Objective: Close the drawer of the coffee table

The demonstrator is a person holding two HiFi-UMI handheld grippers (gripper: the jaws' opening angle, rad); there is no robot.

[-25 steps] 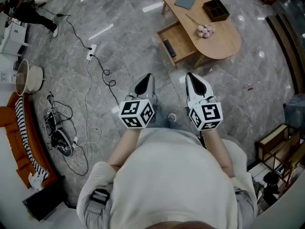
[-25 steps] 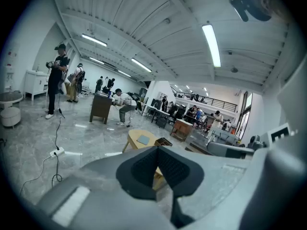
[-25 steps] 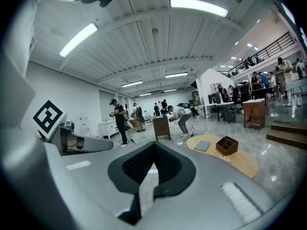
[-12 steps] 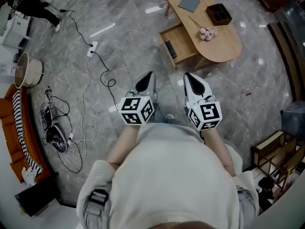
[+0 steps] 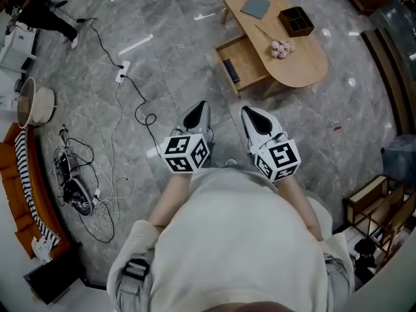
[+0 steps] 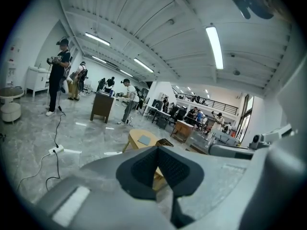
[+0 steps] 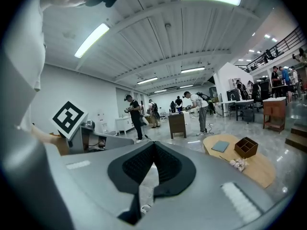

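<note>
The oval wooden coffee table (image 5: 305, 60) stands on the grey floor ahead, at the top of the head view. Its drawer (image 5: 244, 60) is pulled out toward me, with a dark remote-like thing (image 5: 230, 70) inside. A grey-blue book (image 5: 255, 6), a dark compartment box (image 5: 296, 20) and a sprig of pale flowers (image 5: 280, 47) lie on top. My left gripper (image 5: 198, 114) and right gripper (image 5: 251, 114) hang side by side in front of my chest, well short of the drawer. Both are shut on nothing. The table (image 6: 139, 139) shows small beyond the left gripper (image 6: 157, 148) and lies right of the right gripper (image 7: 153, 143).
Black cables (image 5: 120, 119) and a white power strip (image 5: 123, 70) trail over the floor at the left. An orange sofa (image 5: 18, 194) and pale round stools (image 5: 36, 106) stand at the far left, a low shelf (image 5: 374, 200) at the right. Several people stand at desks far off.
The right gripper's tip has swung a little to the left, closer to the left gripper. The left gripper has kept its place. The drawer stands open as before.
</note>
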